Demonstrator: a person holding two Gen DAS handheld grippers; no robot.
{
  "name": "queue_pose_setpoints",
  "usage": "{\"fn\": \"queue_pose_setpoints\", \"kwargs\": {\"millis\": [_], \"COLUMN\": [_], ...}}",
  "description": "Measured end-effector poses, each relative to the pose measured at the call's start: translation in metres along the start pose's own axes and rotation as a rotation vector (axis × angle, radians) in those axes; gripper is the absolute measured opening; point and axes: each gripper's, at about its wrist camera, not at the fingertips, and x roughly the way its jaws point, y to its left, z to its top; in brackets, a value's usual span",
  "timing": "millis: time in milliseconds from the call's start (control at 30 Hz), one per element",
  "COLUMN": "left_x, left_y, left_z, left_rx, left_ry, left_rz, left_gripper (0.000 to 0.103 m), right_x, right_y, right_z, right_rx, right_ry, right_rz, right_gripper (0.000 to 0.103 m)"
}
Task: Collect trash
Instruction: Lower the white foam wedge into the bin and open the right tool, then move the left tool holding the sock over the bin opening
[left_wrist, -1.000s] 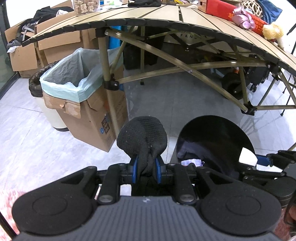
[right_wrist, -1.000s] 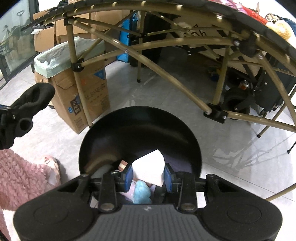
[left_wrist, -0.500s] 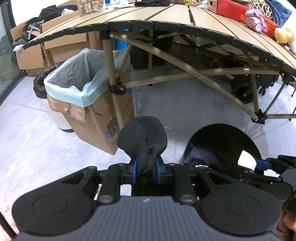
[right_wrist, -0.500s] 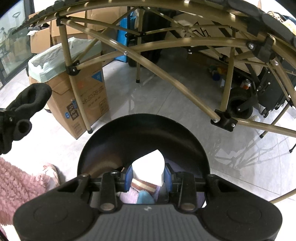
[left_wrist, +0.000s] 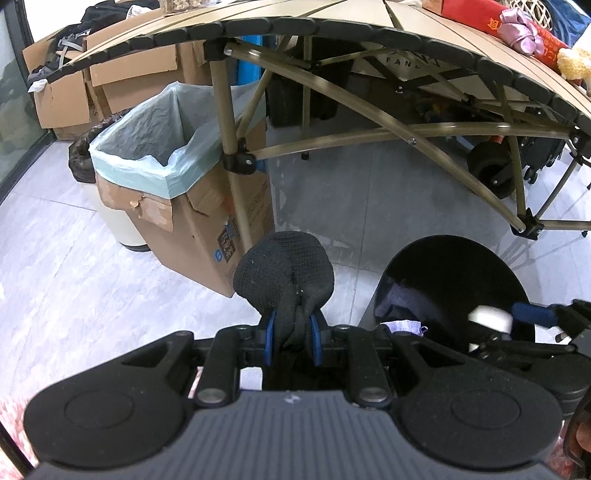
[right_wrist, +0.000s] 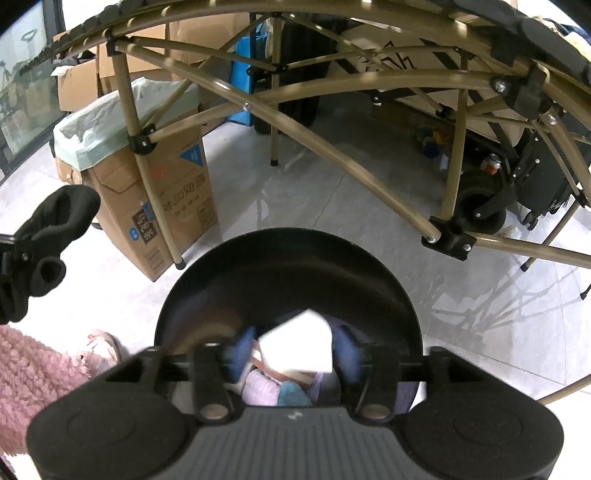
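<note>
Here, at the far left, a cardboard box (left_wrist: 207, 229) lined with a pale green bag (left_wrist: 147, 147) stands by the table (left_wrist: 332, 33) leg. Beside it, the left claw (left_wrist: 290, 332) is clamped on a black sock (left_wrist: 284, 269), held above the floor and not yet binned. Further right, the right claw (right_wrist: 291, 354) hangs over the black bin (right_wrist: 288, 273); its jaws are opening, and the white paper (right_wrist: 299, 341) between them looks tilted and loose, seemingly dropping. The bin already holds some purple and blue scraps, so 1 piece is nearly done; the sock seems left to go.
</note>
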Motion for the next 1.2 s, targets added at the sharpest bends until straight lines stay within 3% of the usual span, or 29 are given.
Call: {"fn": "queue_pose_setpoints", "kwargs": {"millis": [33,67,233,900,1200], "left_x": [0.000,0.000,0.001,0.003,0.003], "left_y": [0.000,0.000,-0.001,-0.004,-0.013], "left_z": [0.000,-0.001,-0.001,-0.003,-0.003], "left_rx": [0.002,0.003,0.007,0.018,0.041], "left_ry": [0.001,0.001,0.004,0.004,0.003], "left_rz": [-0.001,-0.001,0.003,0.015,0.011], "left_gripper": [0.020,0.020,0.020,0.020,0.020], "right_x": [0.000,-0.001,-0.003,-0.004,-0.012], "right_y": [0.000,-0.001,-0.002,-0.008,-0.031], "right_z": [0.000,0.000,-0.001,-0.004,-0.010], "right_rx": [0.000,0.002,0.007,-0.016,0.023], "right_ry": [-0.001,-0.001,-0.020,-0.017,-0.028], "right_rz": [-0.002,-0.003,-0.024,-0.069,-0.104], "right_gripper": [0.081,0.092,0.103,0.103,0.103]}}
